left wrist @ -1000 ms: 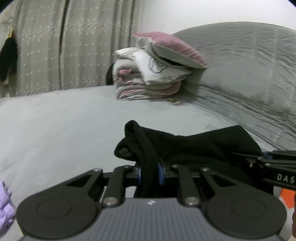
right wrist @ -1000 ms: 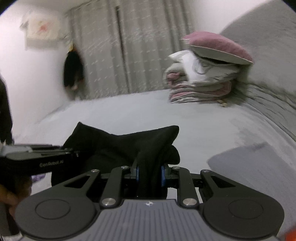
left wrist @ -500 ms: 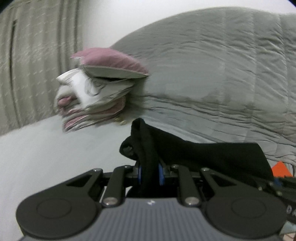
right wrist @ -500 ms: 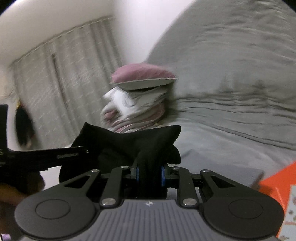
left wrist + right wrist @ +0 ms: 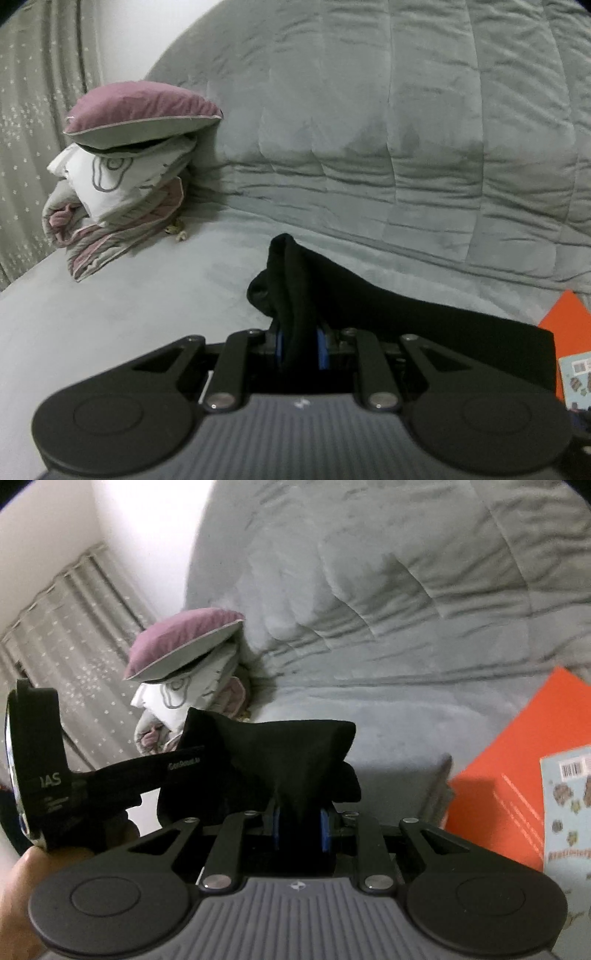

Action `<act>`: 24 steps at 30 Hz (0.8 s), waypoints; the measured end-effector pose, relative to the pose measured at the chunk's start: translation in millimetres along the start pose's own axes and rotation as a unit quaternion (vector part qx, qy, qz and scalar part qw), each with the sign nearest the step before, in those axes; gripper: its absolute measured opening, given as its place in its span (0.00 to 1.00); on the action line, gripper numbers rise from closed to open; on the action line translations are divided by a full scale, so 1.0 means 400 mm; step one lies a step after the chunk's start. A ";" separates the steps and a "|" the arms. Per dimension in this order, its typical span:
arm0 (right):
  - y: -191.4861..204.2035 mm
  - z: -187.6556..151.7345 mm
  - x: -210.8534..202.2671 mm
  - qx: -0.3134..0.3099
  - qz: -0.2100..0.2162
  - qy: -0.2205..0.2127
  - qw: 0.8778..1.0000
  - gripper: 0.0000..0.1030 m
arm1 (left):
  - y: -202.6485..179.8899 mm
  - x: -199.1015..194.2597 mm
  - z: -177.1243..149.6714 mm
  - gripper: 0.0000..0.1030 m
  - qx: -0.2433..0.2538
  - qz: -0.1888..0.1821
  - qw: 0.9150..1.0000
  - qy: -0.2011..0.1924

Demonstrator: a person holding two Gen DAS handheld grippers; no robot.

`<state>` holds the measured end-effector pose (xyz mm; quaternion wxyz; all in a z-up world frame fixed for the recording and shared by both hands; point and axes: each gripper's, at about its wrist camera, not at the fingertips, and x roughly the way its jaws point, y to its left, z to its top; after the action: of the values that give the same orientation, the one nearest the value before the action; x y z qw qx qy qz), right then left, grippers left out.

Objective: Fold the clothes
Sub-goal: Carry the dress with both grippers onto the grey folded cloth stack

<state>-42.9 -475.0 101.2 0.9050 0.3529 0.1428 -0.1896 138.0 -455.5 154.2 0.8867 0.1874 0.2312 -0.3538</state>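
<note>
Both grippers, black garment (image 5: 388, 310) swung headboard-ward.

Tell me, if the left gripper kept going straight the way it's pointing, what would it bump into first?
Probably the grey bed, near where the grey quilt rises. The left gripper, clamped on the black garment, points slightly downward there, though depth is hard to judge.

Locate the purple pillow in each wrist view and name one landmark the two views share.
Left wrist: purple pillow at upper left, topping the folded bedding stack.
Right wrist: purple pillow left of centre, above the black garment.
Shared landmark: the grey quilt behind it.
</note>
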 end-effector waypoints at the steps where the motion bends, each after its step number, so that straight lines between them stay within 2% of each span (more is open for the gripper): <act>1: -0.006 0.002 0.002 0.005 -0.001 0.002 1.000 0.20 | 0.000 0.010 -0.004 0.15 -0.001 -0.004 1.000 0.003; 8: -0.025 0.006 0.029 0.018 -0.025 0.012 0.999 0.19 | -0.010 0.086 -0.034 0.15 0.021 -0.018 0.999 0.034; 10: -0.035 0.004 0.040 0.025 -0.032 0.021 0.999 0.19 | -0.011 0.108 -0.040 0.18 0.020 -0.020 0.999 0.045; 15: -0.074 0.008 0.065 0.077 -0.034 0.042 0.996 0.22 | 0.010 0.140 -0.043 0.28 -0.006 -0.017 0.998 0.053; 18: -0.080 0.015 0.069 0.084 -0.032 0.049 0.995 0.25 | 0.027 0.139 -0.036 0.36 -0.011 -0.008 0.999 0.049; 19: -0.082 0.019 0.071 0.080 -0.033 0.052 0.995 0.29 | 0.036 0.132 -0.033 0.42 -0.015 -0.004 0.999 0.046; 21: -0.097 0.035 0.076 0.082 -0.031 0.065 0.994 0.33 | 0.056 0.116 -0.026 0.52 -0.026 0.002 0.999 0.041; 24: -0.145 0.076 0.071 0.122 -0.019 0.078 0.989 0.37 | 0.088 0.092 -0.033 0.52 -0.047 0.013 0.998 0.044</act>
<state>-39.7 -542.2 77.6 0.8376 0.4714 0.1954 -0.1952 183.2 -444.8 129.4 0.8880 0.1644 0.2840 -0.3221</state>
